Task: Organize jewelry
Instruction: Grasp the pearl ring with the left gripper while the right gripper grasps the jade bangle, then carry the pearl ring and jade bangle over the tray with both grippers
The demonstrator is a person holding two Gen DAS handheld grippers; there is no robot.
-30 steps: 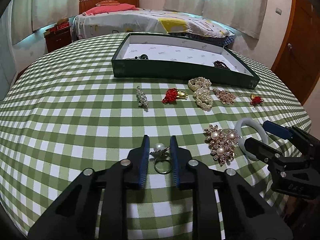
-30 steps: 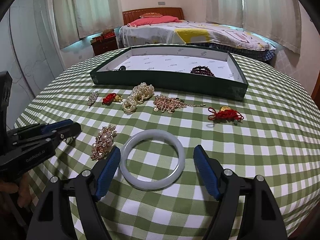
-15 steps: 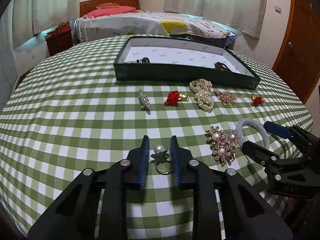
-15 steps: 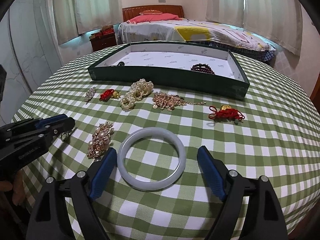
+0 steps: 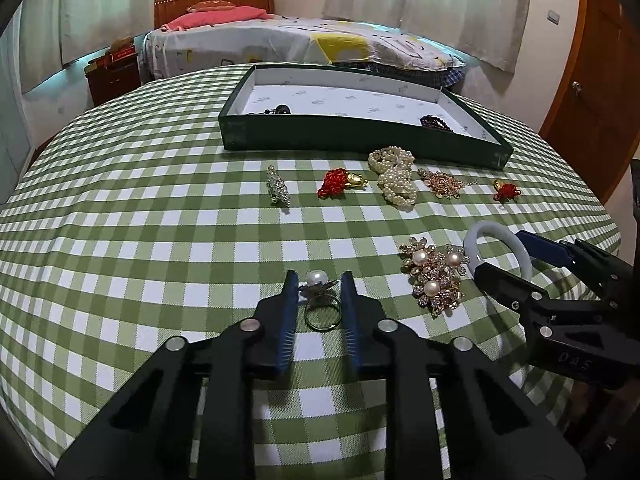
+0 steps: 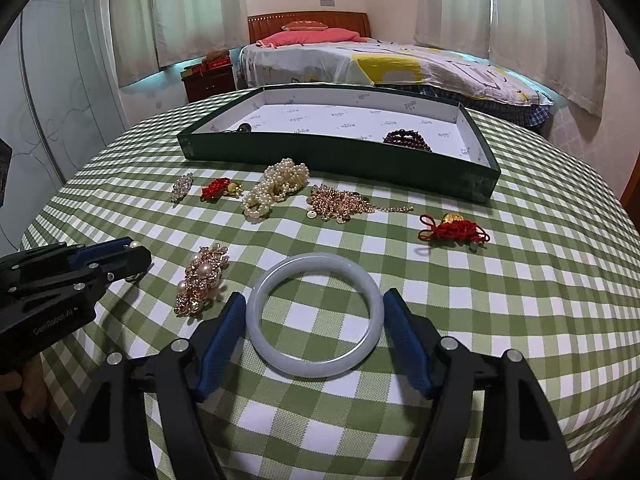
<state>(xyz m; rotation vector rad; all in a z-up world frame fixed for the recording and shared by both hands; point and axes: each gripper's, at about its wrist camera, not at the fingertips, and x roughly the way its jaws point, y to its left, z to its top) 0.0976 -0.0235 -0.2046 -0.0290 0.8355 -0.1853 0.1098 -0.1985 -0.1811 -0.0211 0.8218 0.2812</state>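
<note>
While the right gripper (image 6: 312, 316) has narrowed around the jade bangle (image 6: 316, 314), pads barely clear, the left gripper (image 5: 319, 288) stays pinching the pearl ring (image 5: 320, 300); tray (image 5: 360, 146) at twelve o'clock awaits both.

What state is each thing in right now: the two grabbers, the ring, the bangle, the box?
left gripper: shut on pearl ring
pearl ring: pinched, on the cloth
right gripper: open, straddling bangle
white bangle: flat, ungripped
green tray: open, two pieces inside
</note>
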